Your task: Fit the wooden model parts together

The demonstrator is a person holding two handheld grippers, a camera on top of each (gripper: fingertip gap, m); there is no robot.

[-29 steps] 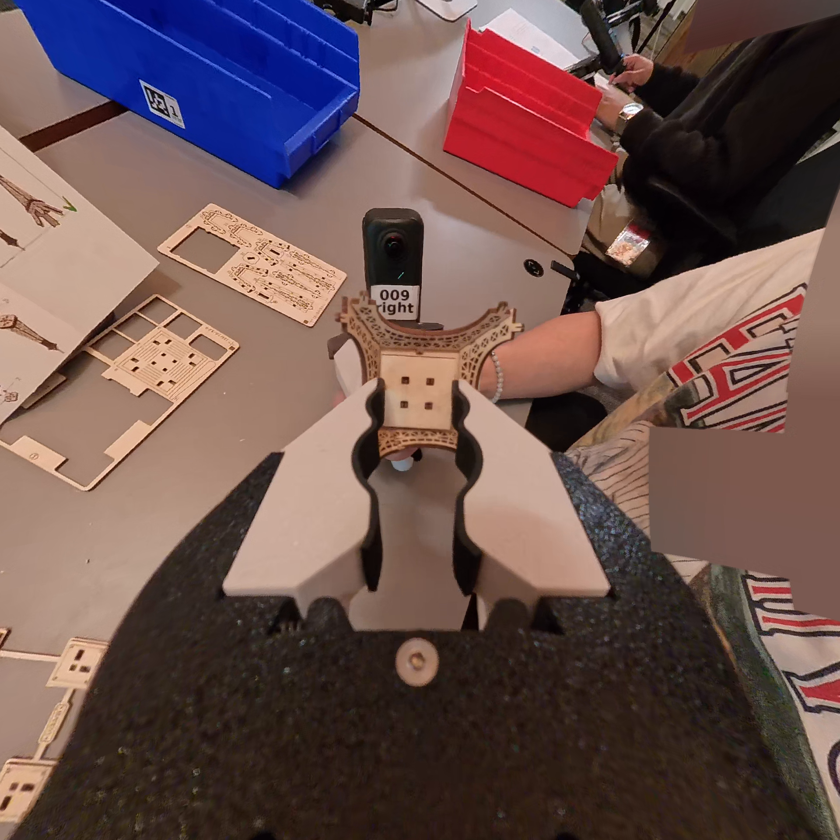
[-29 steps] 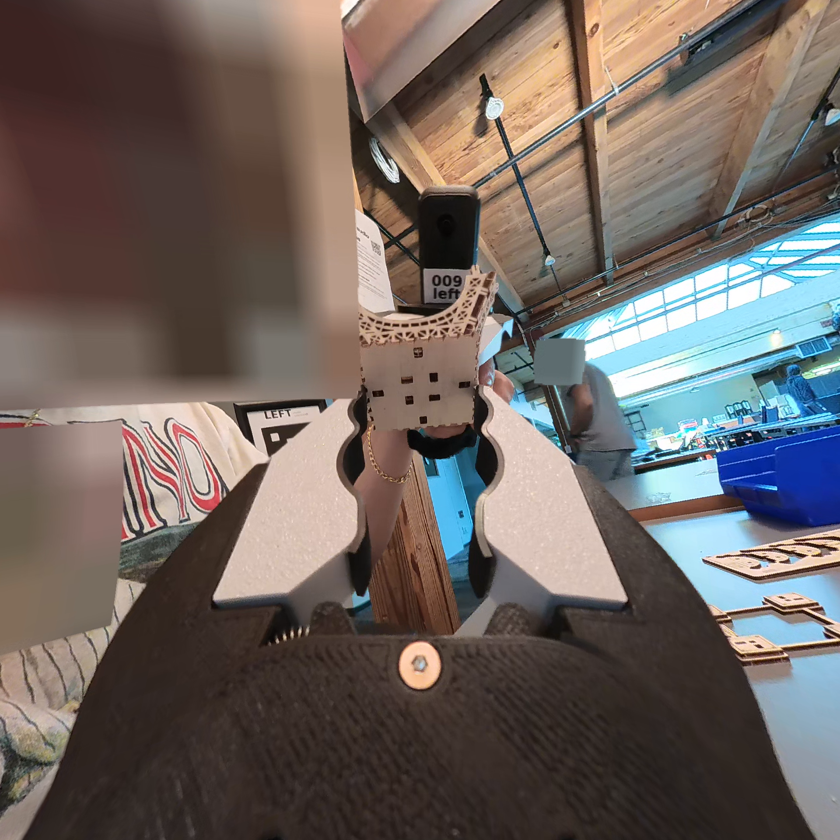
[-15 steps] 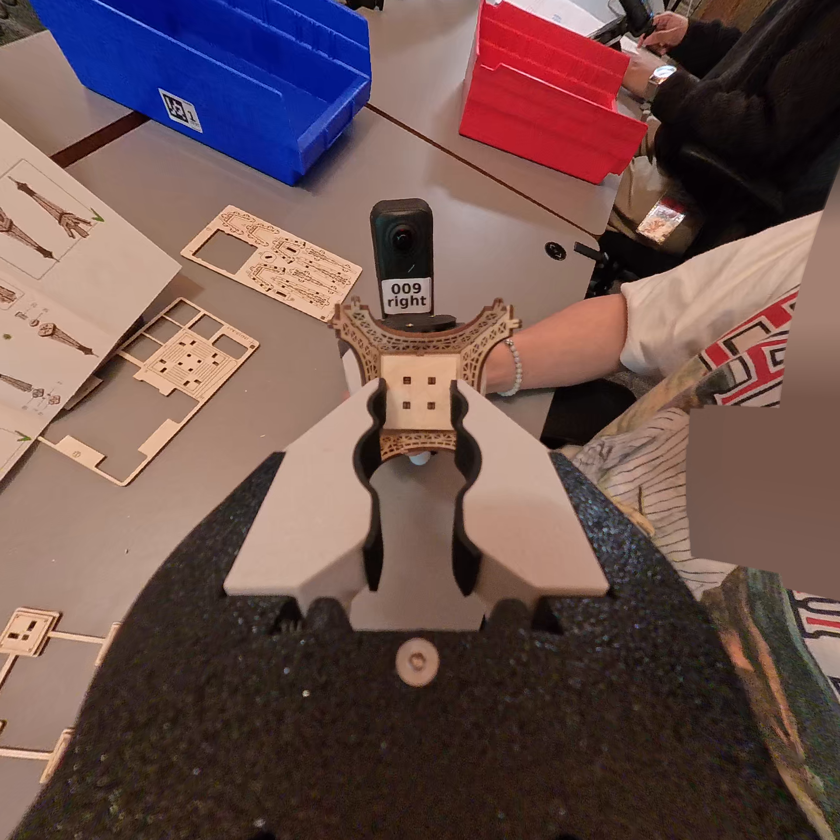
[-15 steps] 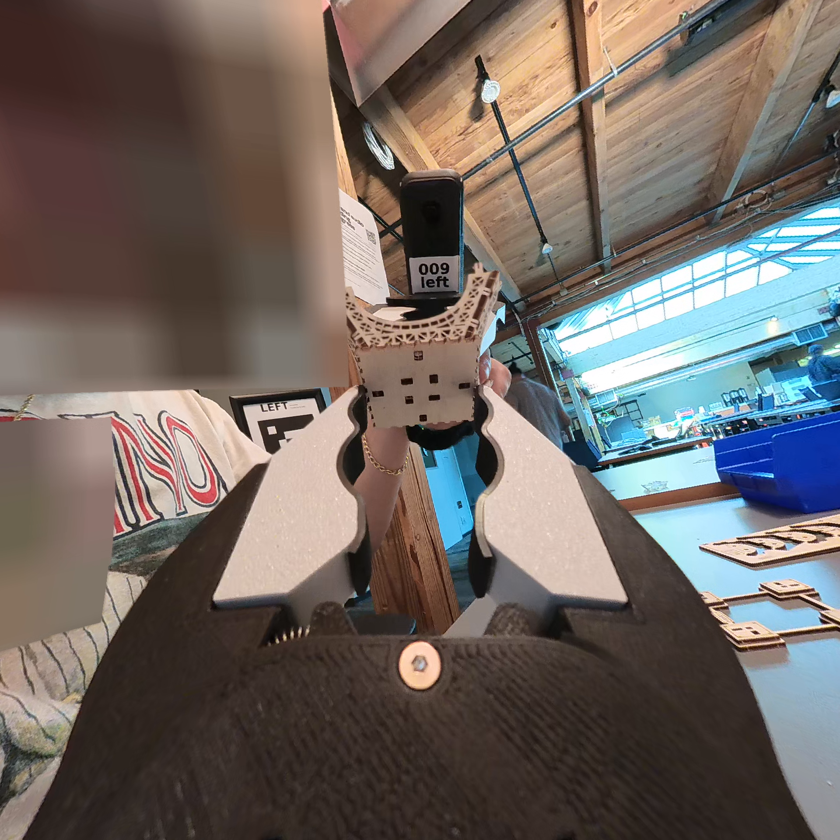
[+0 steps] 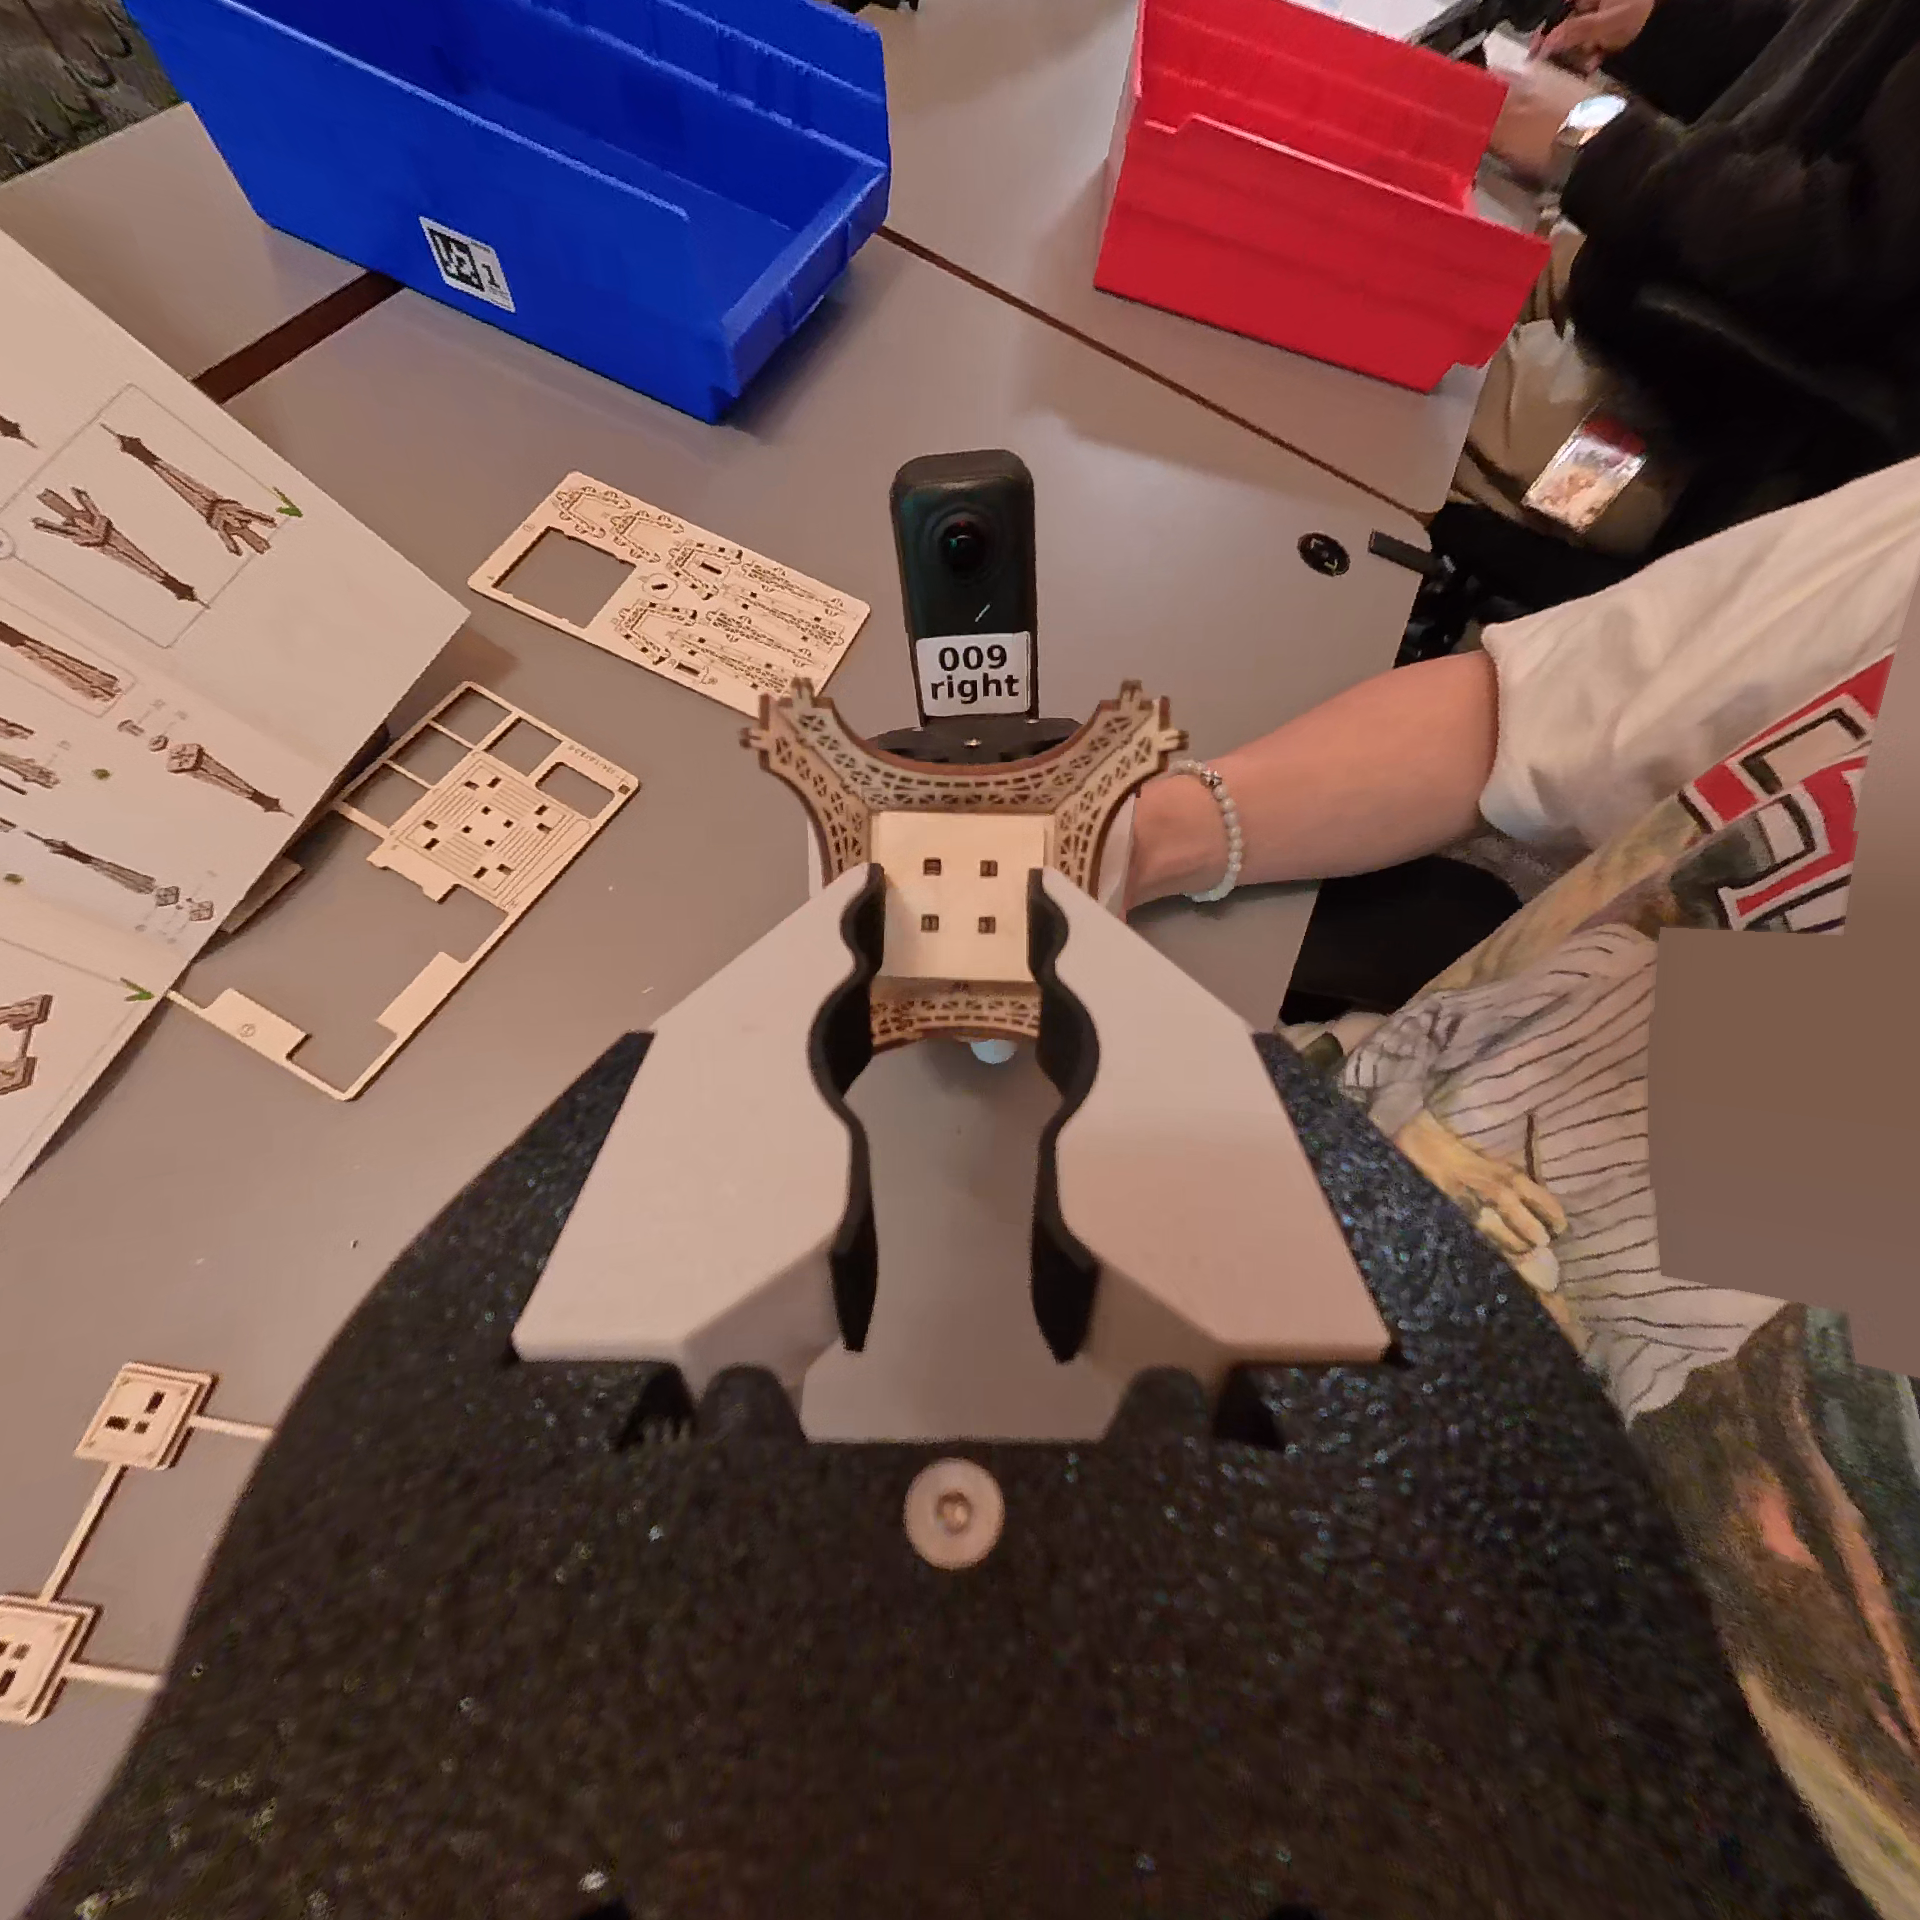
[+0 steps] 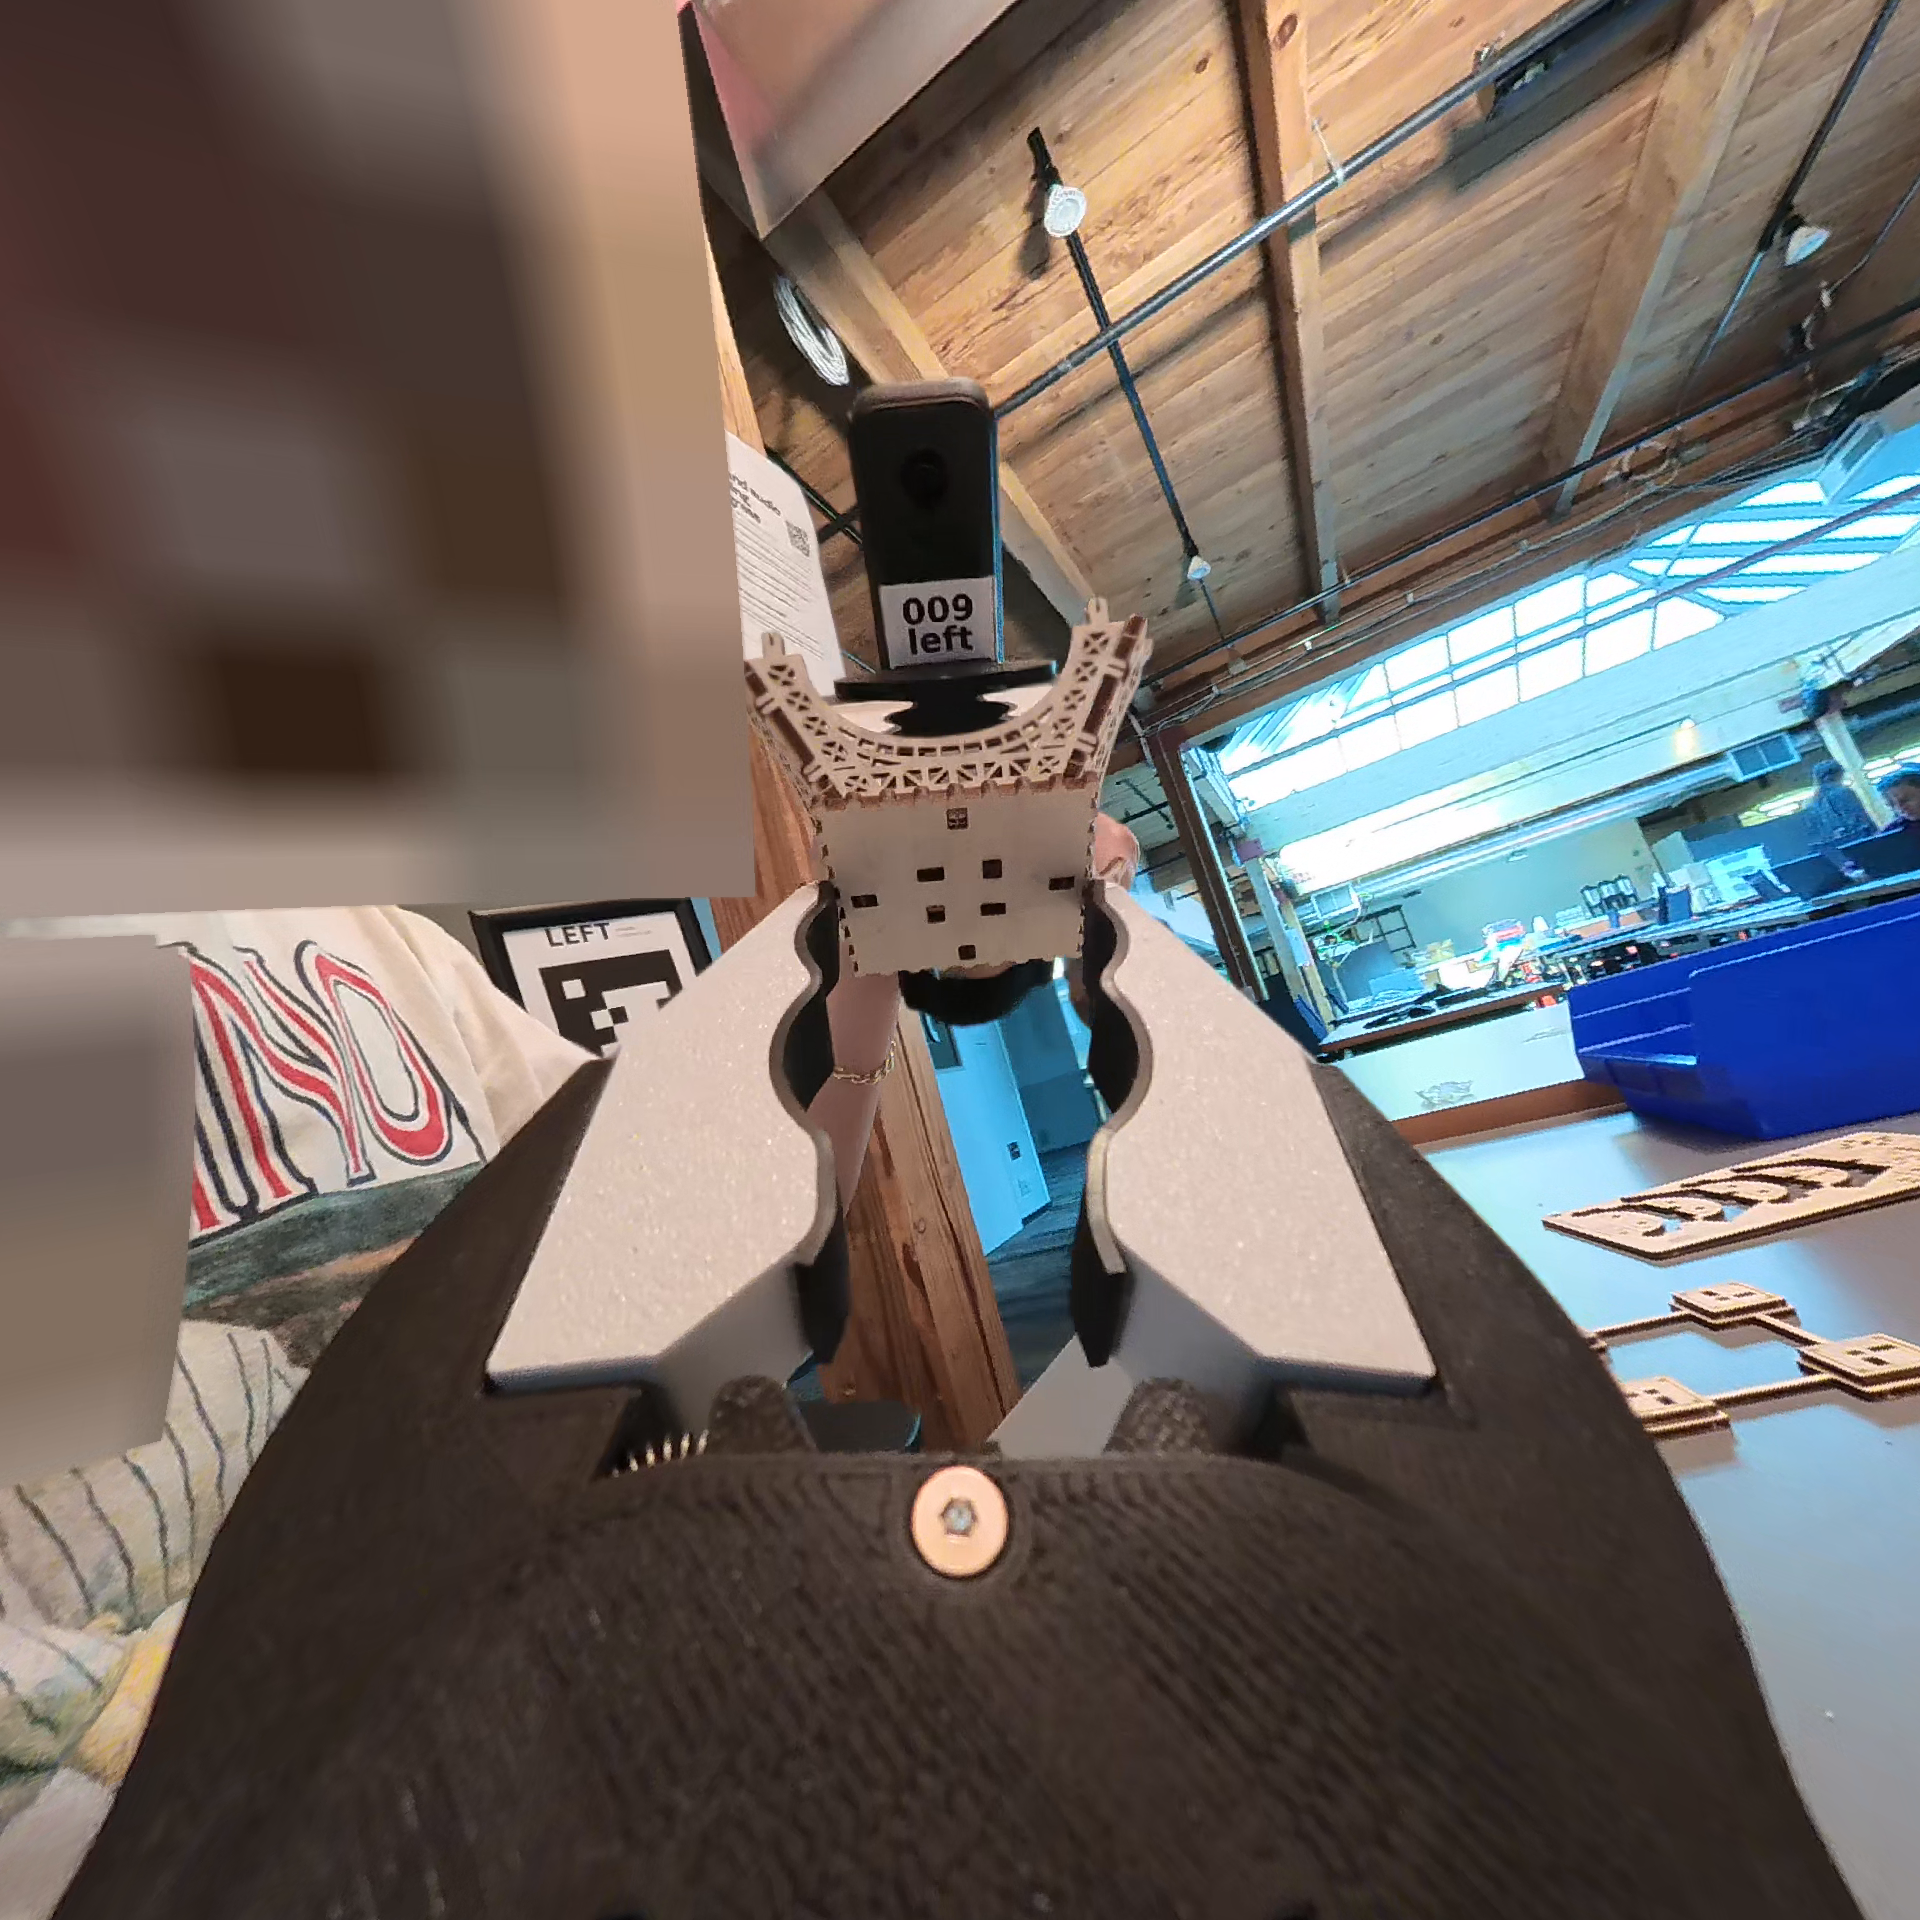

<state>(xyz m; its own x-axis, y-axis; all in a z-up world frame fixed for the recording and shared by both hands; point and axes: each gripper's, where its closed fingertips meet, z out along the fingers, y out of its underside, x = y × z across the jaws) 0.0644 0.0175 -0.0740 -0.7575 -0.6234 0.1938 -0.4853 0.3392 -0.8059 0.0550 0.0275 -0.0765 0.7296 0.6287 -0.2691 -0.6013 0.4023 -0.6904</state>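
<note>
Over at the desk's (image 5: 1091, 416) left edge lies the instruction sheet (image 5: 156, 675), with two wooden part sheets (image 5: 416, 883) just beside it and a blue bin (image 5: 582, 177) toward the far left corner. Centre stage, the left gripper (image 5: 956, 914) is clamped on the square end of the wooden tower base (image 5: 956, 831), held up above the desk, its arched legs flaring away. A red bin (image 5: 1299, 208) sits at the far right edge. From the other side, the right gripper (image 6: 961, 914) pinches the same tower base (image 6: 956, 821) between its fingertips, the two claws facing each other.
</note>
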